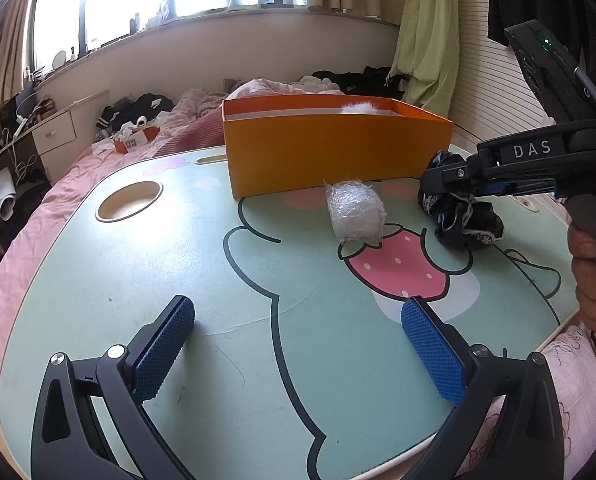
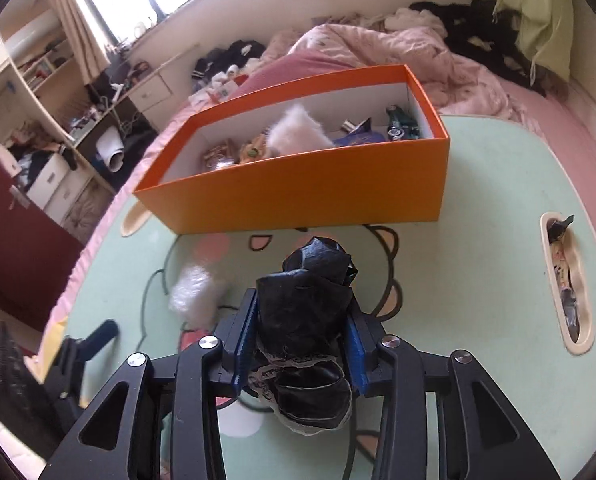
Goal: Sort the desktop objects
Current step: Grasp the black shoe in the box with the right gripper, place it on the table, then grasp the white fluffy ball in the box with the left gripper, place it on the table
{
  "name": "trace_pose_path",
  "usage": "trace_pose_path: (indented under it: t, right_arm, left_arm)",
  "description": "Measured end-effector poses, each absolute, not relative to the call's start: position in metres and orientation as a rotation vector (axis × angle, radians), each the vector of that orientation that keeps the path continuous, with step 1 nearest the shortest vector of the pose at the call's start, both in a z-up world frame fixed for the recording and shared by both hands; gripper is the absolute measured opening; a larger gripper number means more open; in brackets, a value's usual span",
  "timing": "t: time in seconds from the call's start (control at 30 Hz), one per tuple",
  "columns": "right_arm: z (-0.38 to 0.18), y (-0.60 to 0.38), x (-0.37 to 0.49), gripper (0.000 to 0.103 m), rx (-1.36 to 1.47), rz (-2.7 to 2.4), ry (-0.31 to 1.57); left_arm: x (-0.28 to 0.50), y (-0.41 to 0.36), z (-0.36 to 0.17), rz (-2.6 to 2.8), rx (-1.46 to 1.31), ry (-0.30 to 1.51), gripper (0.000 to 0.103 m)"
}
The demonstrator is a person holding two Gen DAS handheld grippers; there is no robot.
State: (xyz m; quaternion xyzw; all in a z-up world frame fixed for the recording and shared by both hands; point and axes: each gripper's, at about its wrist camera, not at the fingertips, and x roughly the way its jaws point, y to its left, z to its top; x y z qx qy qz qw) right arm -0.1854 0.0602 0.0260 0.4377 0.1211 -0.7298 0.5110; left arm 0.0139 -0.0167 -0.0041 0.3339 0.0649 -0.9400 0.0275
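Note:
My right gripper [image 2: 303, 312] is shut on a black crumpled bundle with a lace edge [image 2: 310, 264]; both blue pads lie against its sides. In the left wrist view the right gripper [image 1: 432, 180] comes in from the right onto the top of the bundle [image 1: 464, 220], low over the table. A white plastic-wrapped ball [image 1: 356, 210] [image 2: 192, 292] lies on the table to the bundle's left. Behind both stands an orange box [image 1: 330, 152] [image 2: 298, 192] holding several small things and a white fluffy piece. My left gripper [image 1: 298, 308] is open over bare tabletop near the front edge.
The mint cartoon-print lap table [image 1: 178, 260] [image 2: 478, 280] sits on a pink bed. It has a round cup hole [image 1: 130, 200] at the left and a long slot [image 2: 566, 280] with small items at the right. A hand [image 1: 594, 280] holds the right gripper's handle.

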Motion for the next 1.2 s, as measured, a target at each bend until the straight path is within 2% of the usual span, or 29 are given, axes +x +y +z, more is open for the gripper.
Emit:
trace_pose_path:
  t: [0.03,0.07,0.17,0.37,0.4,0.43,0.53,1.07,1.2]
  right_arm:
    - [0.029,0.064,-0.183,0.067,1.021,-1.78,0.28]
    - [0.033,0.07,-0.179,0.076,0.975,-1.791,0.257]
    - [0.036,0.087,-0.164,0.083,0.884,-1.809,0.304]
    - [0.006,0.107,-0.148,0.085,0.9,-1.896,0.498]
    - [0.004,0.108,-0.147,0.089,0.859,-1.932,0.534]
    - [0.004,0.111,-0.145,0.097,0.836,-1.951,0.542]
    - [0.0,0.111,-0.156,0.103,0.871,-1.935,0.501]
    - [-0.003,0.114,-0.156,0.103,0.866,-1.945,0.498]
    - [-0.003,0.114,-0.156,0.103,0.866,-1.946,0.498]
  left_arm:
    - [0.014,-0.017,-0.004,-2.902,1.031,0.202,0.103]
    - [0.014,-0.017,-0.004,-2.902,1.031,0.202,0.103]
    - [0.014,-0.017,-0.004,-2.901,1.03,0.205,0.103]
    - [0.014,-0.017,-0.004,-2.899,1.027,0.21,0.103]
    - [0.014,-0.017,-0.004,-2.899,1.026,0.208,0.103]
    - [0.014,-0.016,-0.004,-2.898,1.026,0.209,0.103]
    - [0.015,-0.015,-0.003,-2.897,1.025,0.213,0.103]
    - [0.01,-0.015,-0.003,-2.902,1.062,0.221,0.103]
    - [0.003,-0.019,0.011,-2.92,1.07,0.256,0.103]
